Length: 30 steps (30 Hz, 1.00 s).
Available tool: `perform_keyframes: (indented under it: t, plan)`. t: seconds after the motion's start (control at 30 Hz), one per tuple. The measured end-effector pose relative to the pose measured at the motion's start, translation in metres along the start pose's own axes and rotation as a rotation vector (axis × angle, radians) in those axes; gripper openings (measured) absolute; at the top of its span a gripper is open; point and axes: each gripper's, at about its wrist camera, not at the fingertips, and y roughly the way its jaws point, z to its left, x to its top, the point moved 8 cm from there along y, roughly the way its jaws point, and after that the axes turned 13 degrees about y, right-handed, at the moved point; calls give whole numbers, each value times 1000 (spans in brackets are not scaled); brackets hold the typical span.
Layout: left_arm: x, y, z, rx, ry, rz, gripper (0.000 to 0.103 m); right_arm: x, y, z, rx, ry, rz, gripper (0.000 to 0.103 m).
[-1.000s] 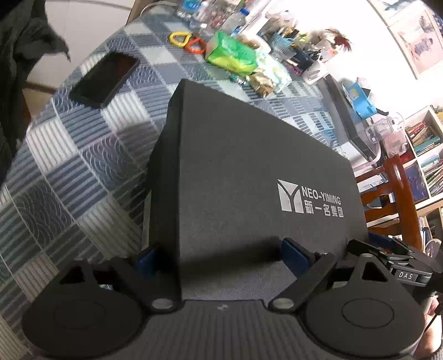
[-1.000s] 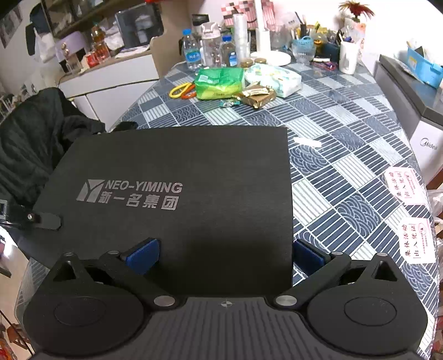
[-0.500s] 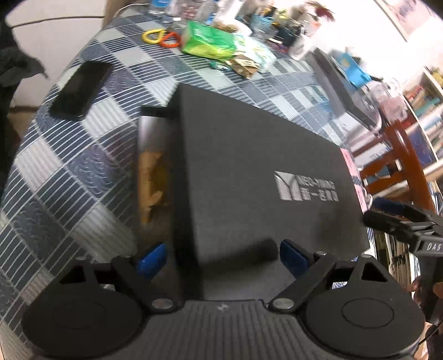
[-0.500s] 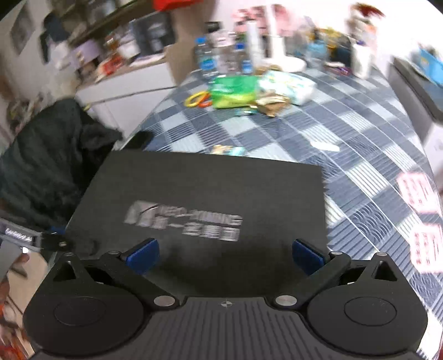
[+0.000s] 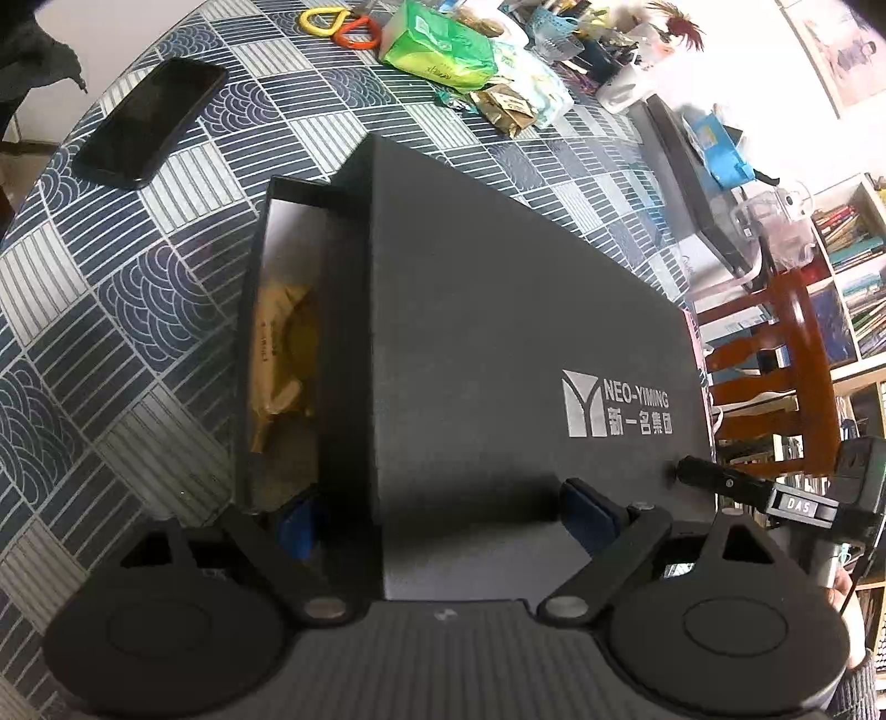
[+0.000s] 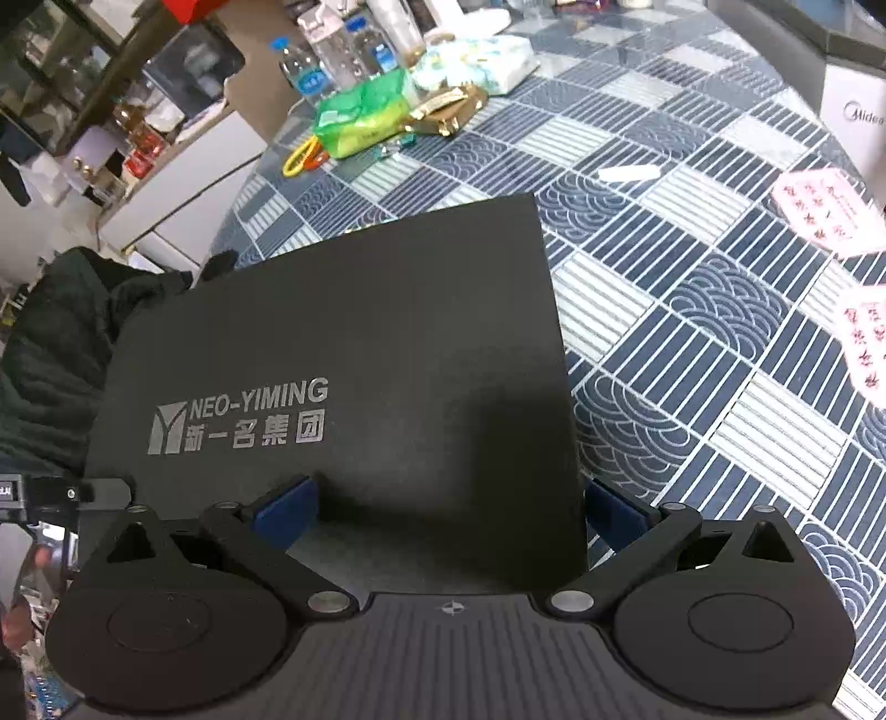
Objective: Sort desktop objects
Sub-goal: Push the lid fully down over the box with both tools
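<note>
A black lid (image 5: 498, 332) printed NEO-YIMING is lifted and shifted right off a black box base (image 5: 252, 387). The base holds brown paper packets (image 5: 279, 354). My left gripper (image 5: 443, 526) straddles the lid's near corner, one blue pad under the lid's left edge, one on its top. My right gripper (image 6: 448, 515) holds the same lid (image 6: 343, 343) at its other end, one pad on top, one beside the right edge. The right gripper's finger shows in the left wrist view (image 5: 720, 479).
On the patterned tablecloth (image 5: 138, 277) lie a black phone (image 5: 152, 119), yellow-orange scissors (image 5: 340, 25), a green tissue pack (image 5: 437, 50), gold wrappers (image 5: 504, 108) and pink paper cards (image 6: 825, 216). Bottles (image 6: 310, 72) stand far back. A wooden chair (image 5: 786, 343) is at the right.
The lid has risen and slid right off the box base, so the base's inside and its brown packets now show. Both grippers moved with the lid.
</note>
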Motion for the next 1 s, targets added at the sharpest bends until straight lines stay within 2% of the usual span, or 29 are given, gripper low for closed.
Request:
perform_keyframes:
  t: [0.1,0.23,0.43,0.7,0.83,0.9,1.0]
  plan:
    - [1,-5,-7,24,30,-18,103,-4,5,2,0,-11,13,103]
    - [8,-26,-6,34,31,-73,103,-2,-9,15,26,-17,-9,103]
    - [14,-53,6,12,0,-147,103,10,-31,48,48,-103,-84,103]
    - [0,-41,22,-8,-17,-160,103,7,-14,59,14,-145,-70,103]
    - [-2,-36,27,-7,-1,-131,103,-3,-10,57,14,-149,-51,103]
    - [-5,-36,31,28,14,-120,103,-7,-9,58,14,-156,-49,103]
    - [-4,-45,31,108,66,-144,103,-14,-7,59,13,-167,-46,103]
